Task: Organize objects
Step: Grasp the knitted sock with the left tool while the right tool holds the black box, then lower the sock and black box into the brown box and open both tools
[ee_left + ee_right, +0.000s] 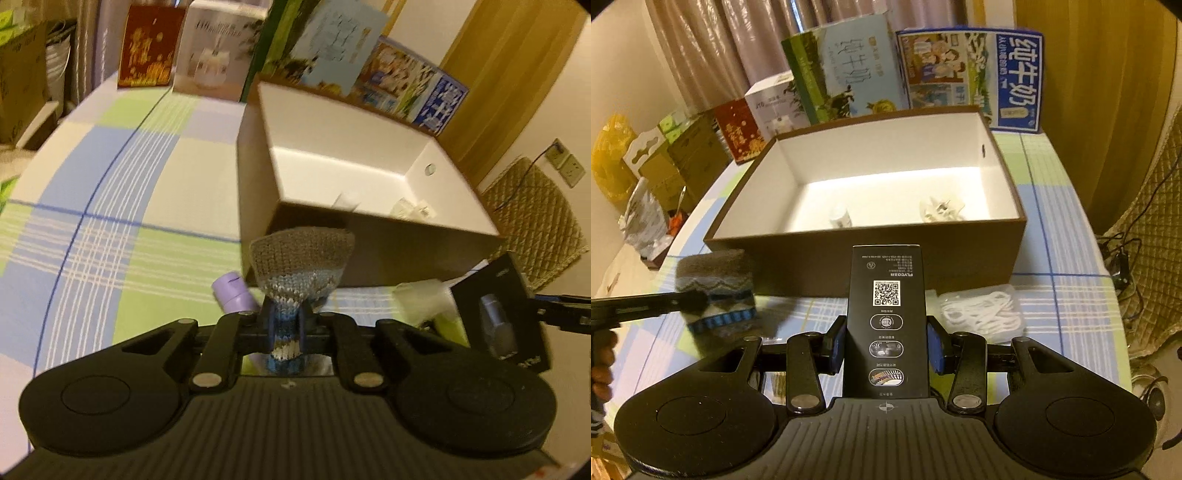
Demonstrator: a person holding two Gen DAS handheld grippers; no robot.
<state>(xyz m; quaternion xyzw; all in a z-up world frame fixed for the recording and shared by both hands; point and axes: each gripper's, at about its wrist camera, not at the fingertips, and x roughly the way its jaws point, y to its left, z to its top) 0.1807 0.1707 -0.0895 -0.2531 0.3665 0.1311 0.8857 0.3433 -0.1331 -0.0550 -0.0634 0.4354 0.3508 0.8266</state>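
While the left tool stood at the bottom centre of its own view, its jaws were pressed tight on a knitted sock whose brown cuff fanned upward before the near wall of the open brown cardboard box. Left of the sock a lilac cylinder lay on the checked cloth of the counter. In the right wrist view the same sock hung at the left edge, lifted off the cloth. At bottom centre the right tool was closed on a tall black carton printed with a QR code, held upright just before the box. Two small white items lay on the box's white floor. To the right, a clear packet of white floss picks rested on the counter beside the carton.
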